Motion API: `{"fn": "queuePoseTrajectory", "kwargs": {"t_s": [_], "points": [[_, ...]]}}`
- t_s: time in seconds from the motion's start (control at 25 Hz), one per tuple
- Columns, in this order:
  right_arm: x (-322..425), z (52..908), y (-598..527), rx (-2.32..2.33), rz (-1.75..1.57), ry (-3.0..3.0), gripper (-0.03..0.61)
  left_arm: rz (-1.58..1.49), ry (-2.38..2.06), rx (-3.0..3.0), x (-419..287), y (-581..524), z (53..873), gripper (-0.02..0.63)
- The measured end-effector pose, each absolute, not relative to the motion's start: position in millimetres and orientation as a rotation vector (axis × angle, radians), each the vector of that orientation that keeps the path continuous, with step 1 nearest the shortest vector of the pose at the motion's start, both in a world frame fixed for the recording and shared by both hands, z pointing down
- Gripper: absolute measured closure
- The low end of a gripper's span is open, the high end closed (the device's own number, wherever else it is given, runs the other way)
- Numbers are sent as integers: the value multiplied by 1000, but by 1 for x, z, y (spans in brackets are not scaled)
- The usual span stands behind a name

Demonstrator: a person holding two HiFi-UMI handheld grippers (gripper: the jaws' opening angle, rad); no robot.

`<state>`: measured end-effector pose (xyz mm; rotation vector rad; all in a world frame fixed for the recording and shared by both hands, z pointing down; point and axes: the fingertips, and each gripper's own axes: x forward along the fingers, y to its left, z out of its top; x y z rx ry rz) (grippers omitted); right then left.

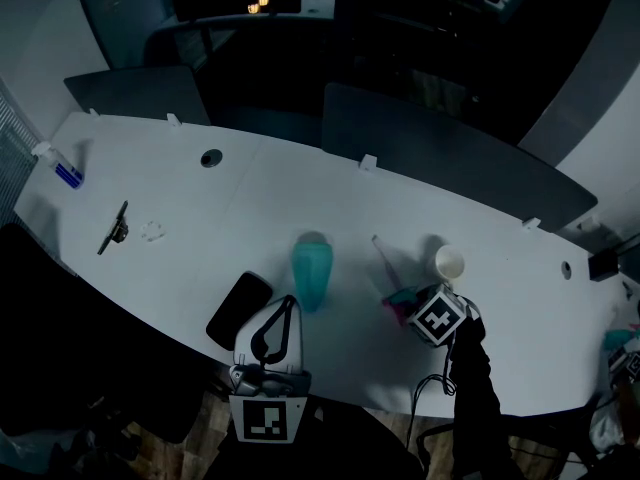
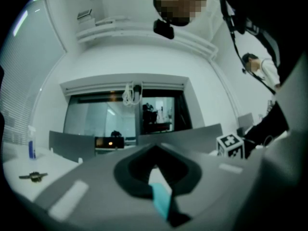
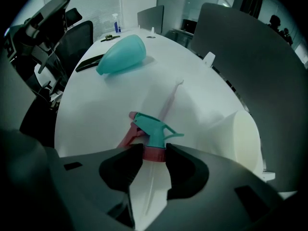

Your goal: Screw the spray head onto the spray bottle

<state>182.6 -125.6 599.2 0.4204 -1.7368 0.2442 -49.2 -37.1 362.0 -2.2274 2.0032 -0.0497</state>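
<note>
Here the spray head (image 3: 153, 129) lies on the white table (image 1: 200, 208), its pink collar between the parted, unclenched jaws of the right gripper (image 3: 154, 153). The teal bottle (image 1: 312, 273) lies on its side nearby. The left gripper (image 2: 155, 170), clenched on nothing, points at it.

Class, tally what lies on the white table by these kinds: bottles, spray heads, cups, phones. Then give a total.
Bottles: 2, the teal spray bottle and the small blue bottle
Spray head: 1
White cup: 1
Black phone: 1
Total: 5
</note>
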Motion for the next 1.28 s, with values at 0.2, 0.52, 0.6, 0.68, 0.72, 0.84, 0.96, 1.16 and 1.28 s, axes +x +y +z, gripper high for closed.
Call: {"fn": "queuePoseTrajectory", "kwargs": {"t_s": [0.2,0.52,0.6,0.68,0.72,0.84,0.96,1.16,1.28], "points": [[161,556,-128,549,239,-1968,422,-16,1996,-2243,-49,-38,361,611],[113,451,-96,751,70,-2530,423,-57,1983,-2313,-36,-48,373,611],[101,427,-79,746,31,-2683,422,-50,2003,-2353,-32,-53,378,611],[91,408,-63,723,10,-2797,423,-40,2008,-2386,-27,-57,380,611],[86,401,-56,710,12,-2841,423,-39,2003,-2395,-25,-59,380,611],[75,395,-38,667,31,-2924,423,-42,1972,-2412,-18,-61,378,611],[71,396,-25,621,50,-2956,423,-26,1923,-2442,-7,-60,374,611],[69,396,-17,590,50,-2970,422,-12,1844,-2480,9,-53,367,611],[71,397,-16,593,43,-2956,422,6,1814,-2488,14,-49,363,611]]}}
